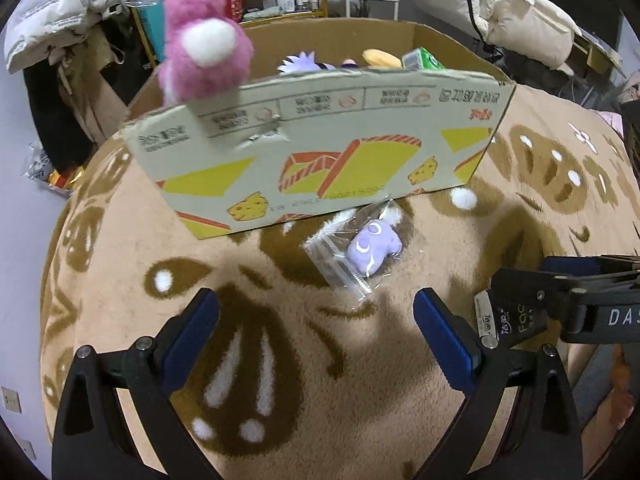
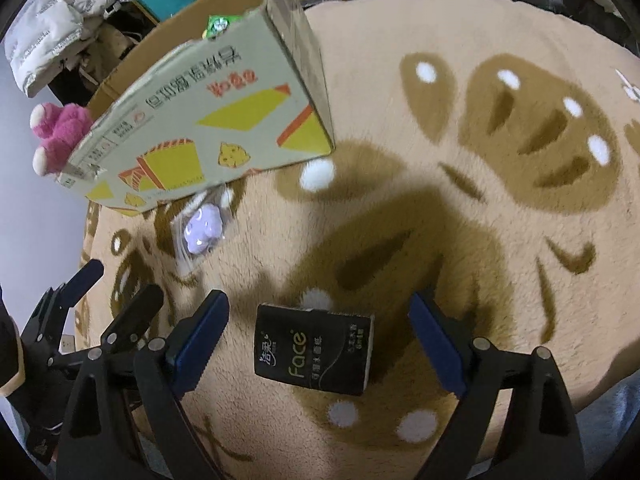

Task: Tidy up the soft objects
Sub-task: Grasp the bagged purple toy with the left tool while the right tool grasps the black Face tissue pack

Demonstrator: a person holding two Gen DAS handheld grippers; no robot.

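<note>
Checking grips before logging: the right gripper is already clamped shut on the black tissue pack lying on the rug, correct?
Not clamped. In the right wrist view the right gripper stands open, its blue pads apart from the black tissue pack, which lies between them on the rug.

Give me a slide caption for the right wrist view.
Open right gripper straddles a black tissue pack on the rug, cardboard box beyond.

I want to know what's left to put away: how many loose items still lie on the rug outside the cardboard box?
2. A bagged purple plush lies just in front of the cardboard box; a black tissue pack lies between the right gripper's open jaws. Others may lie out of view.
</note>
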